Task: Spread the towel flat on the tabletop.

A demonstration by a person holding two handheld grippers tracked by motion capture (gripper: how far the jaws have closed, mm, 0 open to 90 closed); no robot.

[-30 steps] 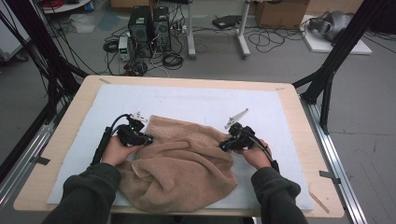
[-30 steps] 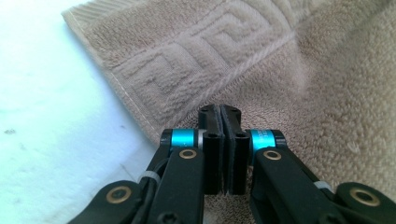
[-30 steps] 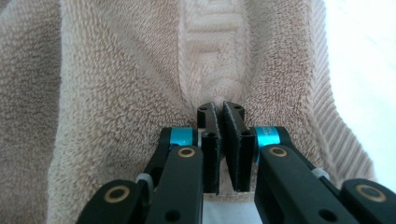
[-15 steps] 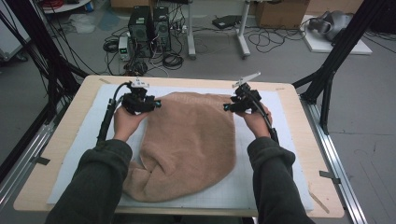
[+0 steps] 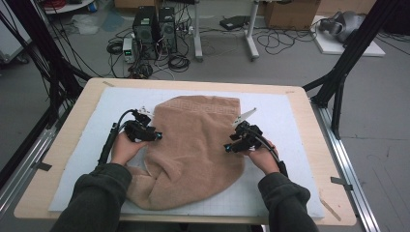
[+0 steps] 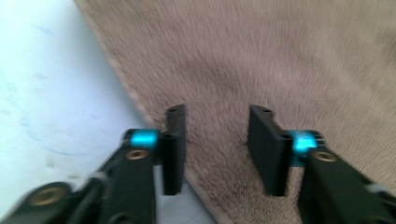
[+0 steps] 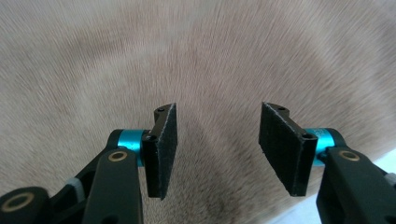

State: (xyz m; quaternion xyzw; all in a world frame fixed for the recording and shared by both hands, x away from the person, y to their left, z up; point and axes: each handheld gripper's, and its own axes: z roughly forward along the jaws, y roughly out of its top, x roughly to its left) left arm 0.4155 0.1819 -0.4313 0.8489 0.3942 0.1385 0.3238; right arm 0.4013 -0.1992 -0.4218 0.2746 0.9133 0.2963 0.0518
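The tan towel is lying spread mid-mat, its near end bunching toward the table's front edge. The left gripper and right gripper are hovering at its side edges, jaws apart, apparently gripping nothing. White mat is lying open either side.

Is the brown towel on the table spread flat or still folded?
Mostly spread: the towel lies open on the white mat, but its near end stays bunched, with one corner folded over.
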